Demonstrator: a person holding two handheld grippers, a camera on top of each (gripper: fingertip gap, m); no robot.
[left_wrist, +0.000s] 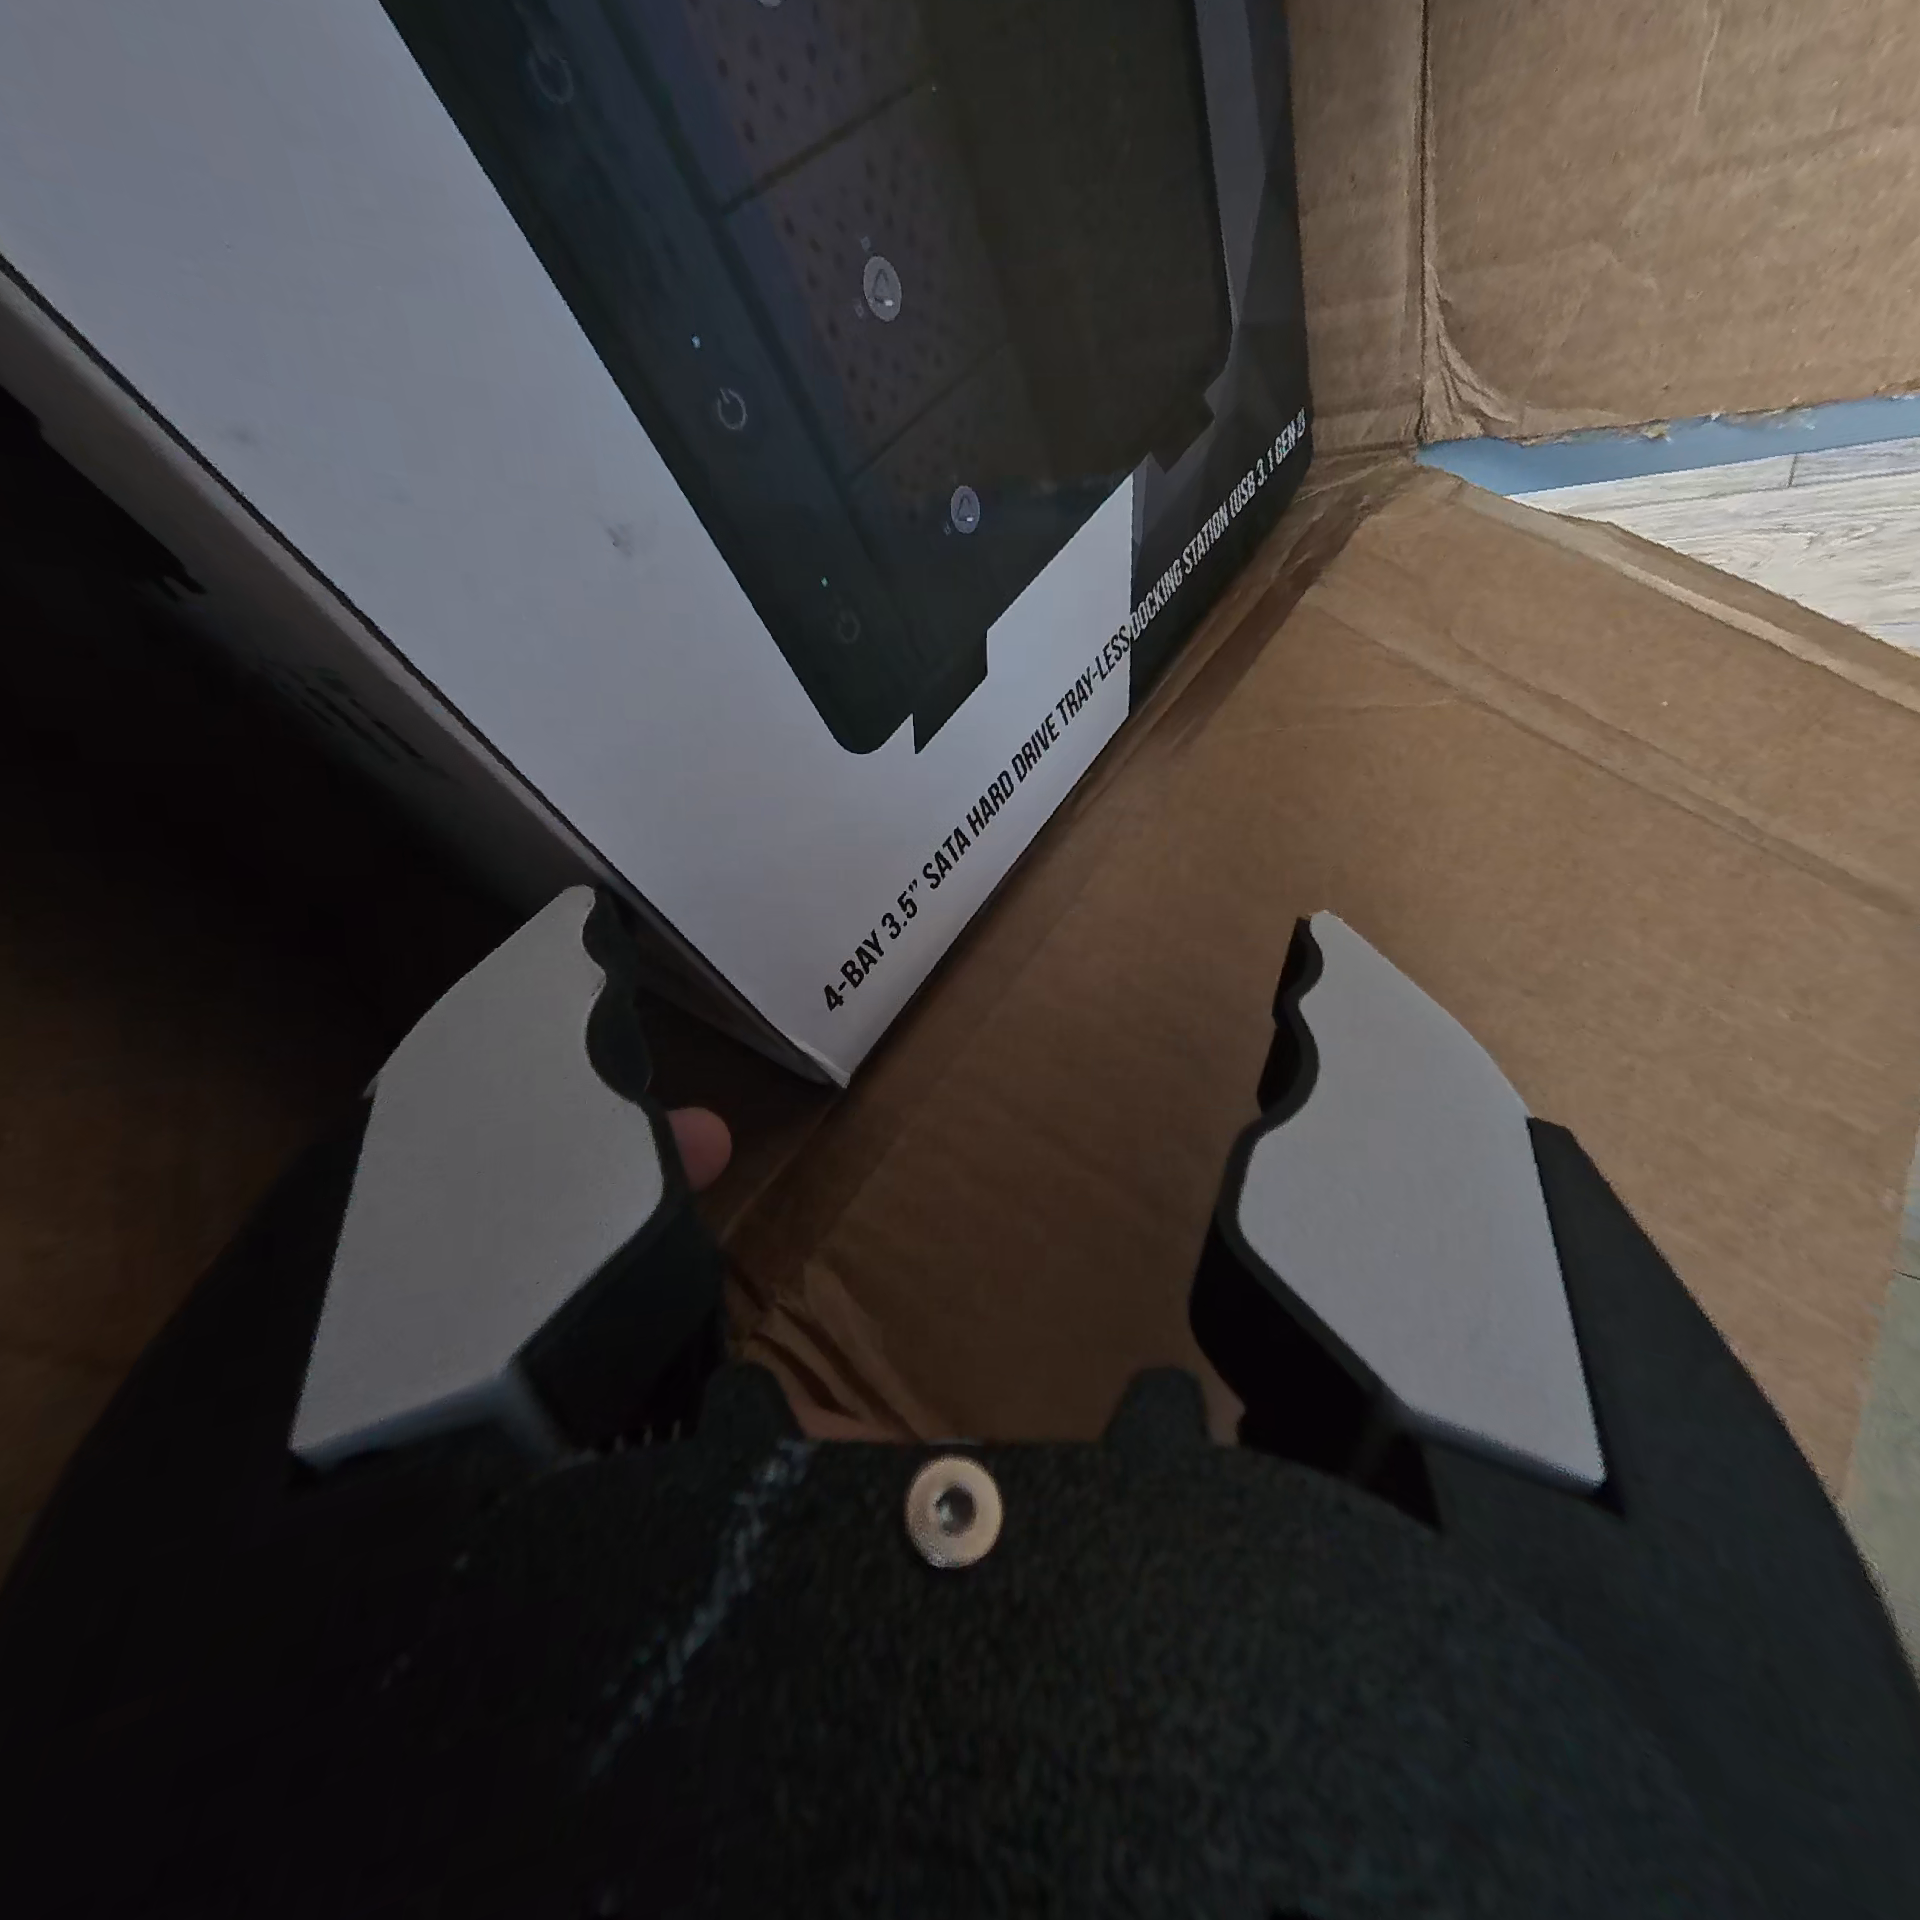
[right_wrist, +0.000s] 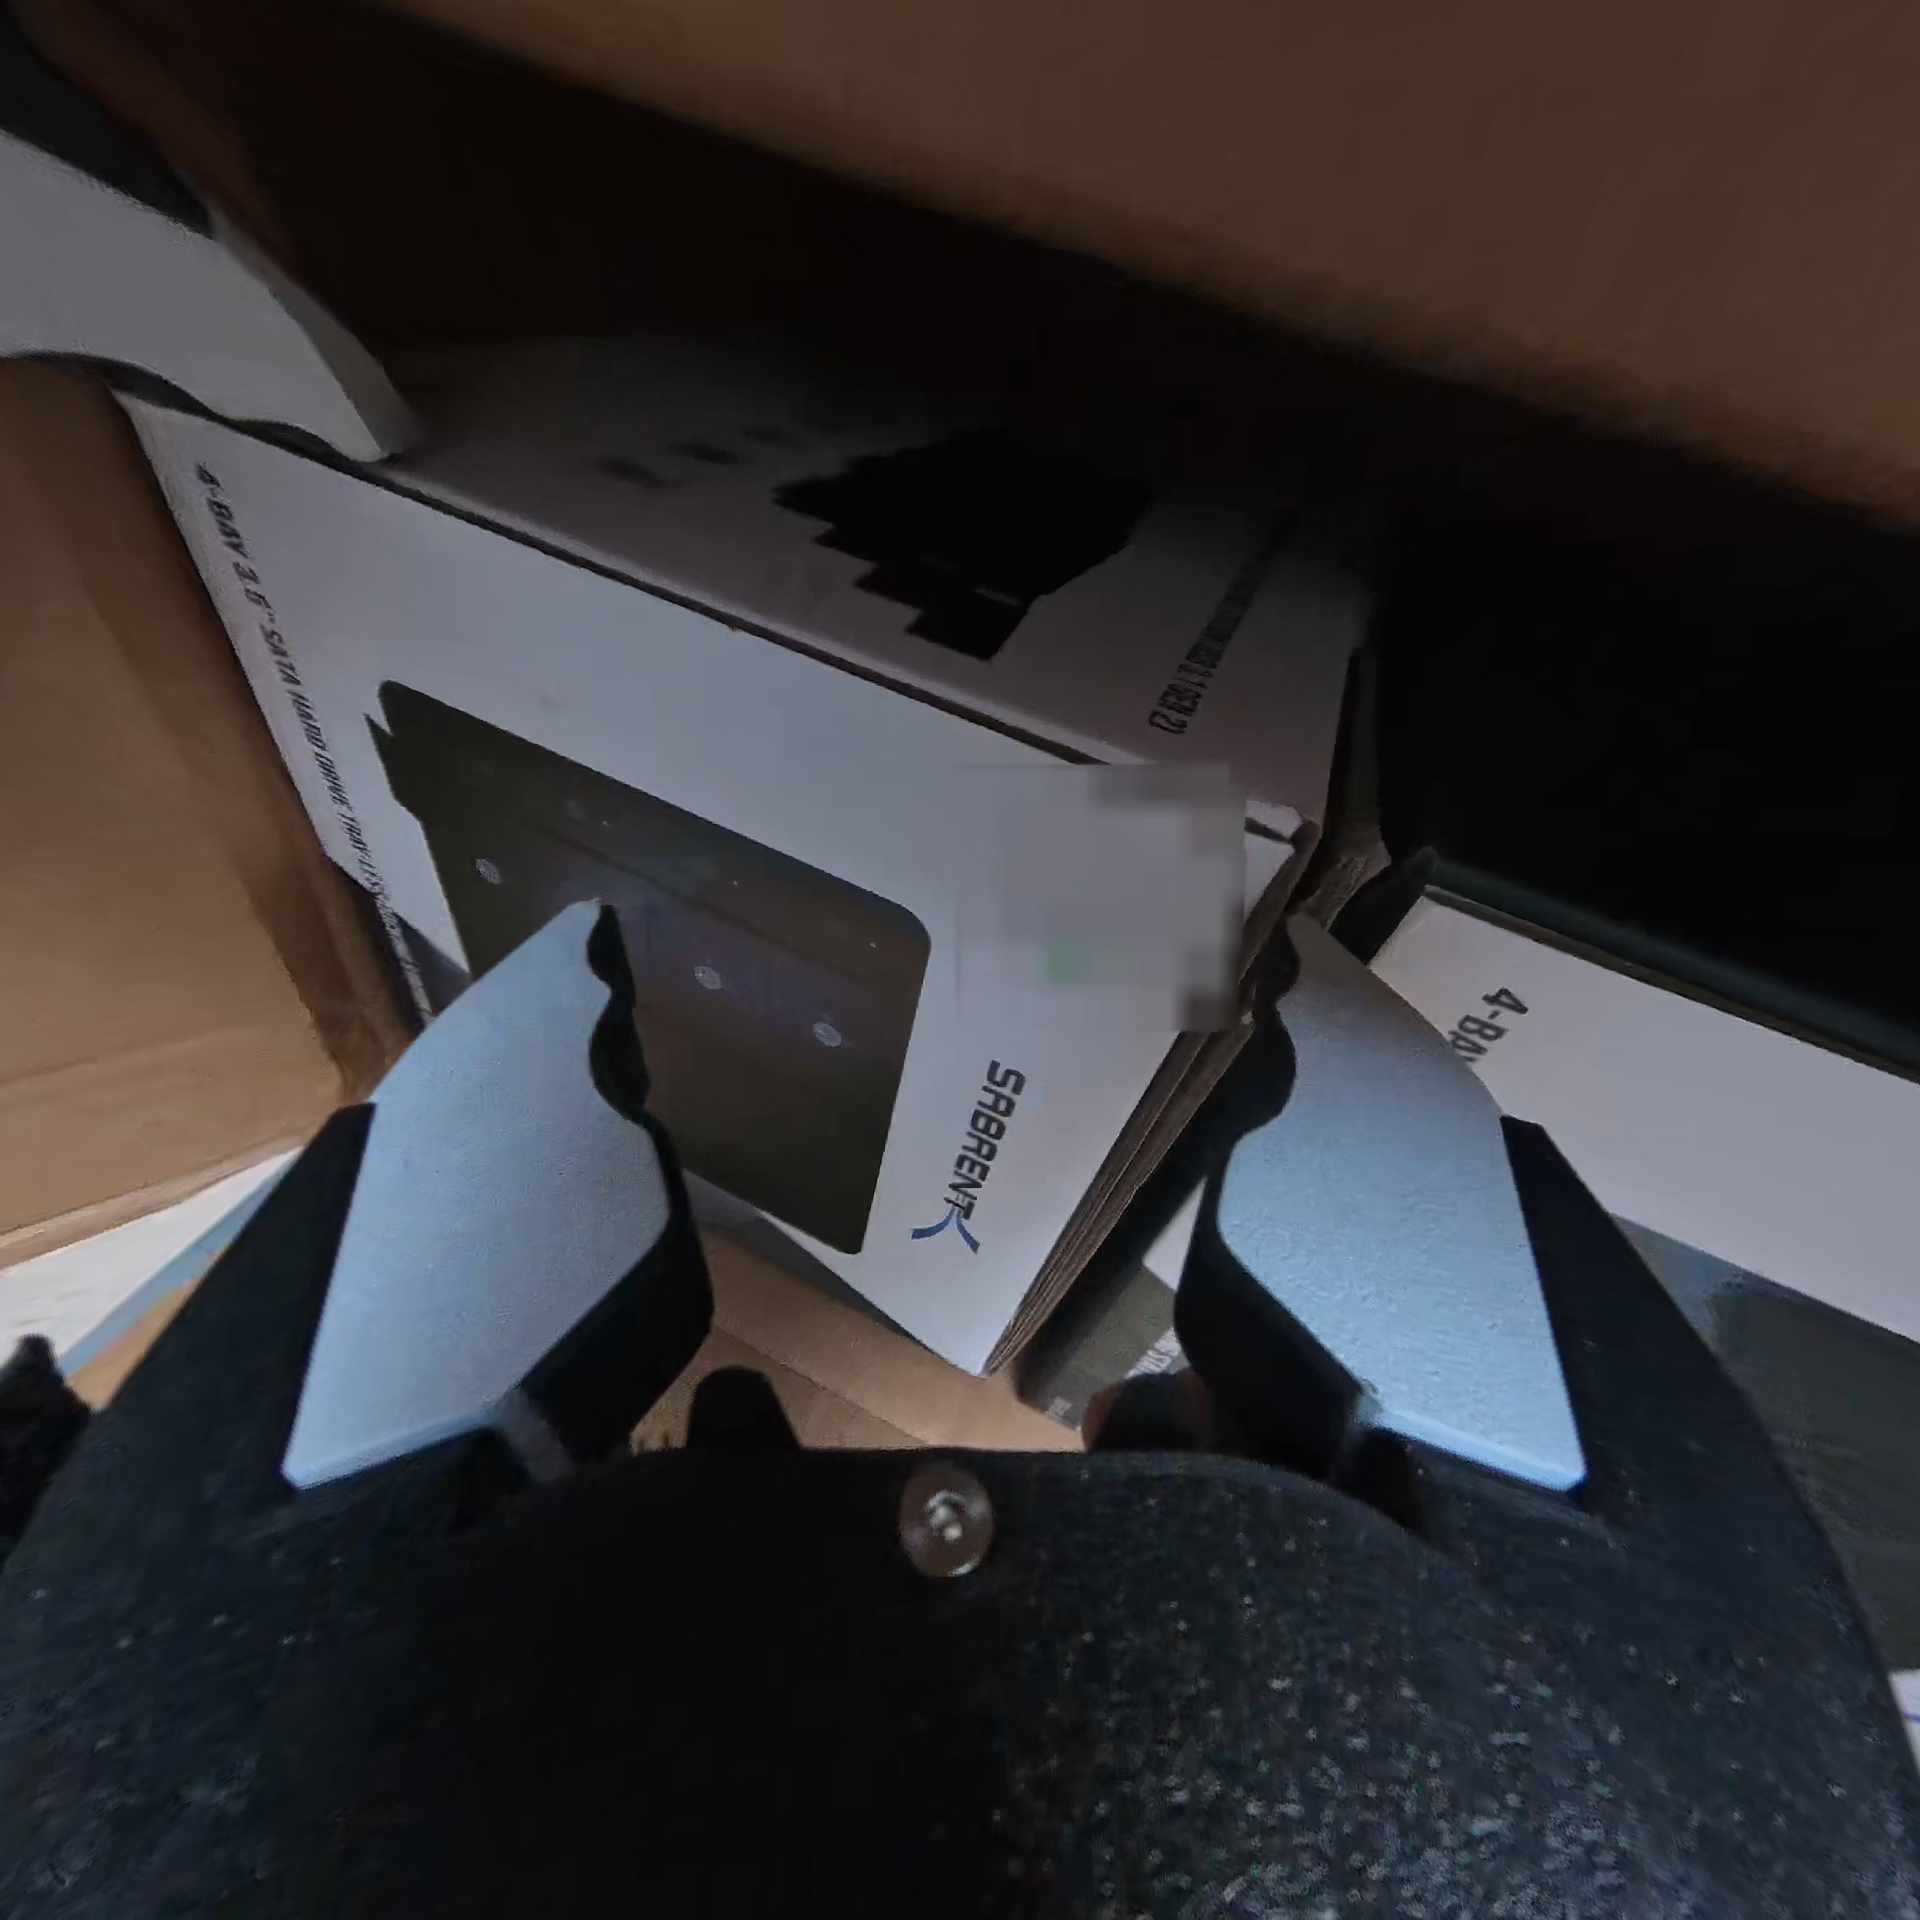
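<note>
A white product box (left_wrist: 416, 468) with a picture of a black device on it leans tilted inside a brown cardboard carton (left_wrist: 1455, 935). My left gripper (left_wrist: 951, 914) is open at the box's lower corner, its left finger against the box's dark side edge and its right finger over the carton wall. A person's fingertip (left_wrist: 698, 1143) shows behind the left finger. In the right wrist view the same kind of white box (right_wrist: 727, 727) lies tilted. My right gripper (right_wrist: 945, 920) is open and straddles its near corner without closing on it.
A second white box (right_wrist: 1662, 1091) lies just to the right of the first, close to my right finger. A brown carton wall (right_wrist: 1143, 156) runs overhead and a cardboard flap (right_wrist: 125, 831) stands at left. Pale floor with blue tape (left_wrist: 1766, 520) shows beyond the carton's edge.
</note>
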